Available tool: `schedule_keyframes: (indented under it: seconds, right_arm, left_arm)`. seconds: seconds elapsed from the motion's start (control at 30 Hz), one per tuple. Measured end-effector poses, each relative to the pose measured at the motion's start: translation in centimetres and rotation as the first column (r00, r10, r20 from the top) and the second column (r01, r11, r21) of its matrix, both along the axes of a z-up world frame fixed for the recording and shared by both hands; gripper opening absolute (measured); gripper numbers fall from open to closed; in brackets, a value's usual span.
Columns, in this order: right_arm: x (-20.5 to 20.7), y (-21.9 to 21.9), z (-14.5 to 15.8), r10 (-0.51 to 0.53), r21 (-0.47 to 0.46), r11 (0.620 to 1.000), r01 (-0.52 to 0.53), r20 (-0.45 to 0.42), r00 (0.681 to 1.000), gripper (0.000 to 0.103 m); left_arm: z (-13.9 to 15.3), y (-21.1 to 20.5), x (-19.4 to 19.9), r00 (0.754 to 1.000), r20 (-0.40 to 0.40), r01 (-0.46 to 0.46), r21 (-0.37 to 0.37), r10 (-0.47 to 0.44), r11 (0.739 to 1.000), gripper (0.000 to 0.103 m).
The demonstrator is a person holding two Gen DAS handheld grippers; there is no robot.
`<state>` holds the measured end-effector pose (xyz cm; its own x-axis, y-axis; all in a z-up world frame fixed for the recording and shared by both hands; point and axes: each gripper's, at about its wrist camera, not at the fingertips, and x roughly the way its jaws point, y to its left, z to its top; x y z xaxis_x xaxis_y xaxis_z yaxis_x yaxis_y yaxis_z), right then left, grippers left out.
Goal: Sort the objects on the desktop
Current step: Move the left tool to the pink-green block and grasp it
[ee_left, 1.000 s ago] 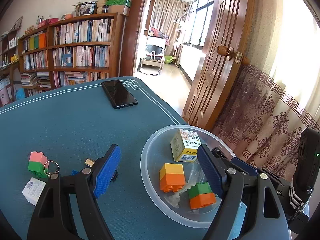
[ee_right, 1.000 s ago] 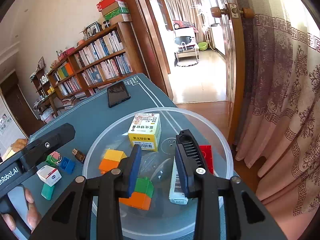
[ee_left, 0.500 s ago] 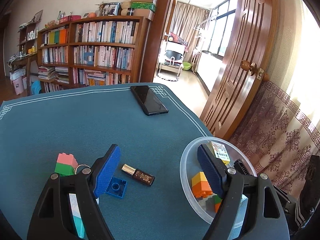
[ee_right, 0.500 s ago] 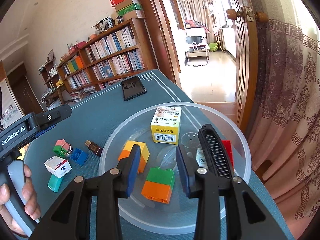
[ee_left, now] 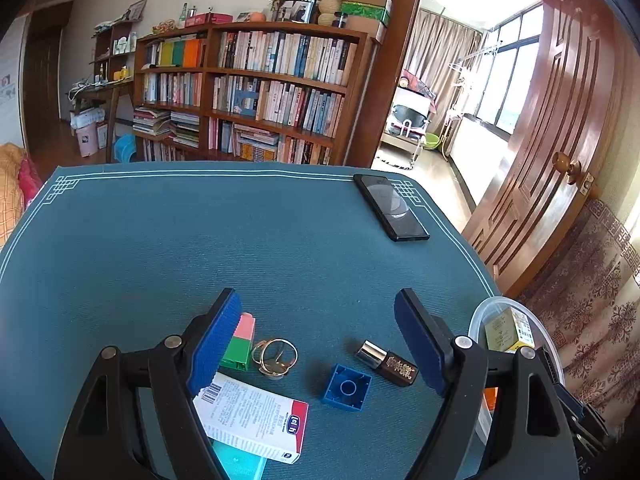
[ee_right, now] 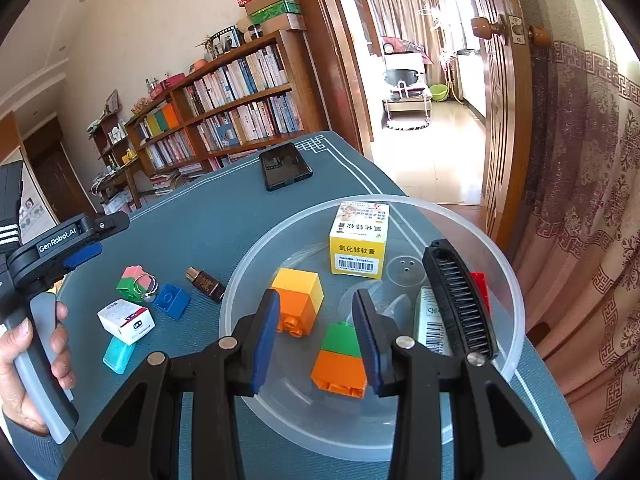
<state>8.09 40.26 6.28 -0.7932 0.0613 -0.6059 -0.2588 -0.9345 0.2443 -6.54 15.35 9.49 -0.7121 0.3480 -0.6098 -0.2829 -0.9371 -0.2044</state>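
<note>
My left gripper [ee_left: 318, 344] is open and empty above loose items on the blue mat: a pink-green block [ee_left: 240, 343], a key ring [ee_left: 275, 356], a blue brick [ee_left: 347, 387], a small brown bottle [ee_left: 387, 363], a white box [ee_left: 252, 416] and a teal item [ee_left: 236, 465]. My right gripper [ee_right: 316, 338] is open and empty over the clear bowl [ee_right: 506, 272]. The bowl holds a yellow-orange block [ee_right: 298, 294], a green-orange block [ee_right: 340, 356], a yellow box [ee_right: 359, 245], a black comb [ee_right: 460, 304], a red piece [ee_right: 479, 282] and a white tube [ee_right: 430, 320].
A black phone [ee_left: 390, 206] lies at the mat's far right corner. The bowl's rim [ee_left: 486, 305] shows at the right in the left wrist view. A bookshelf [ee_left: 248, 92] and a wooden door [ee_left: 548, 152] stand beyond the table. The table edge runs close behind the bowl.
My left gripper has swung left, away from the bowl, and now sits over the loose items. My right gripper has drawn back slightly over the bowl.
</note>
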Motion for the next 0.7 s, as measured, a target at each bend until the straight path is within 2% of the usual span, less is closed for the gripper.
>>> schedule_keyframes:
  seconds: [0.4, 0.7]
  right_arm:
    - [0.0, -1.4, 0.0, 0.044, 0.006, 0.999, -0.044, 0.0, 0.999, 0.042]
    - [-0.1, -2.1, -0.4, 0.064, 0.004, 0.998, -0.064, 0.01, 0.998, 0.044]
  left_arm:
    - [-3.0, -2.7, -2.7, 0.993, 0.102, -0.054, -0.018, 0.055, 0.998, 0.082]
    - [-4.9, -4.1, -3.8, 0.983, 0.142, -0.107, -0.051, 0.113, 0.993, 0.082]
